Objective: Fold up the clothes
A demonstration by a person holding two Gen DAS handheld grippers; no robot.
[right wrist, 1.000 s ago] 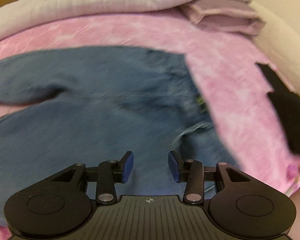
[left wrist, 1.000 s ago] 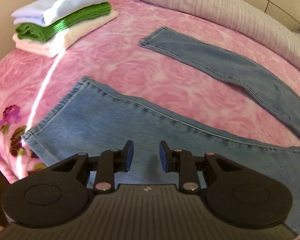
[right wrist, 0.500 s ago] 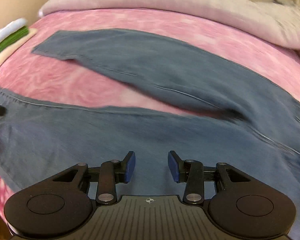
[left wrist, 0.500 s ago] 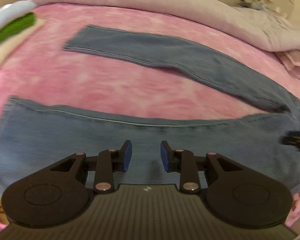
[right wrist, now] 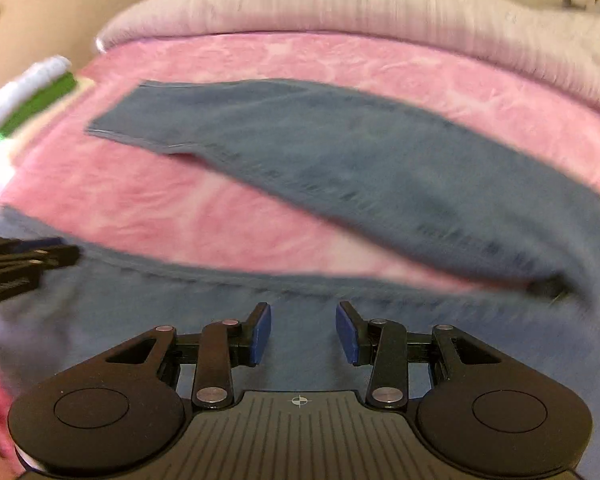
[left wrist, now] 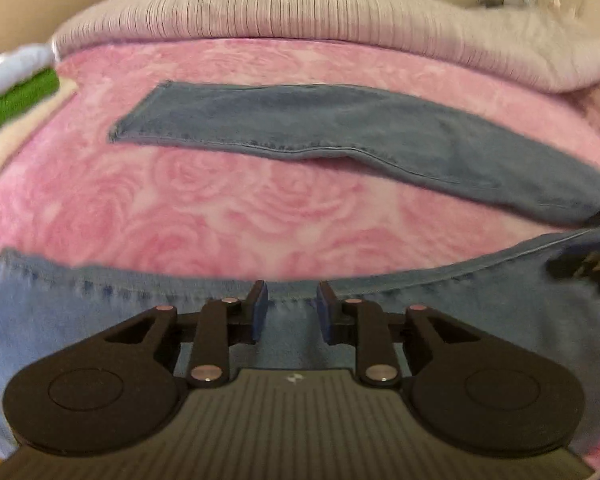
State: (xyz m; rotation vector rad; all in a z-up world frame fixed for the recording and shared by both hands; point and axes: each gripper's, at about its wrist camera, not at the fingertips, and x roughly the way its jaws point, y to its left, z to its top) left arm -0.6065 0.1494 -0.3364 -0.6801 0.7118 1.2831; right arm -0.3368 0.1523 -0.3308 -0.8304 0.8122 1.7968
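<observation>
Left wrist view shows a pair of jeans (left wrist: pixel 340 136) spread flat on a pink blanket (left wrist: pixel 260 208), the two legs splayed apart in a V with blanket showing between them. The near leg (left wrist: pixel 100 320) lies right under the left gripper (left wrist: pixel 288 306), whose blue-padded jaws stand apart with nothing between them, just over the inner seam. In the right wrist view the right gripper (right wrist: pixel 303 330) is likewise parted and empty, hovering over the same near leg (right wrist: pixel 300 360) closer to the crotch; the frame is blurred, so whether the pads touch the cloth is hard to say.

Denim is probably fairly heavy and limp: it will sag between two holds, though its thickness resists creasing, and the rough weave should not slip from the pads. The best holds look like the stitched inner seam or the hem, where the layers are thick; both layers should be pinched together so the leg lifts as one and can be carried over onto the far leg (right wrist: pixel 380 168). A stack of folded clothes (left wrist: pixel 16 100) sits at the far left.
</observation>
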